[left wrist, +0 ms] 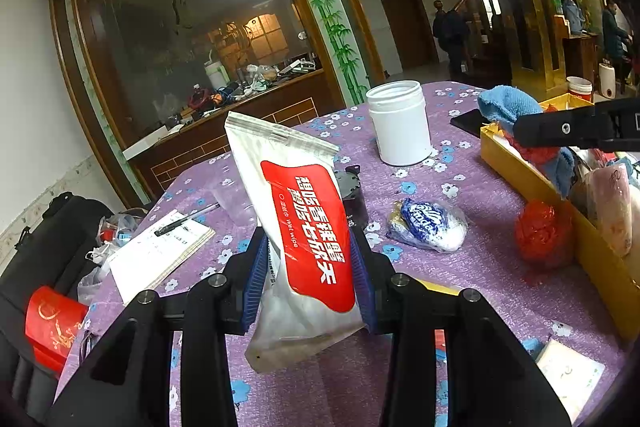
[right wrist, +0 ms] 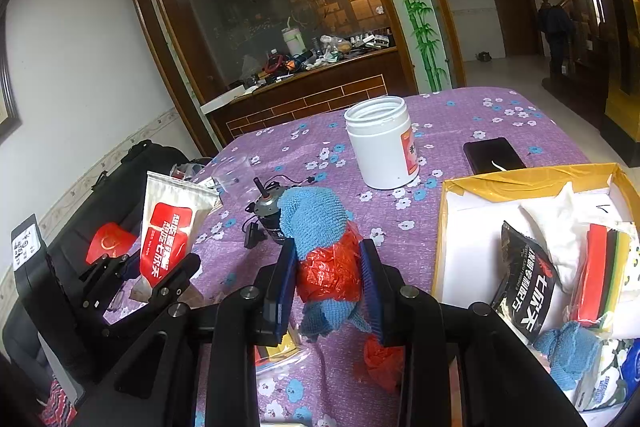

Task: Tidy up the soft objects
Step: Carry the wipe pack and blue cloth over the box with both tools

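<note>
Gripping wet-wipe pack (left wrist: 304, 227), left tongs (left wrist: 310, 267), seemingly upright

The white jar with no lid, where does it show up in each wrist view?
Left wrist view: white jar stands upper centre, right of the wet-wipe pack.
Right wrist view: white jar stands centre, behind the blue cloth.
Shared landmark: bamboo pillar.

- A lived-in family home, not a workplace.
- Desk (right wrist: 460, 115) at centre wears a purple flowered cloth.
- Upper left: wood-framed glass partition (left wrist: 192, 27) over a cluttered brick-patterned counter (right wrist: 304, 95).
- Painted bamboo pillar (right wrist: 416, 7) at upper centre; wooden door (left wrist: 404, 19) beyond.
</note>
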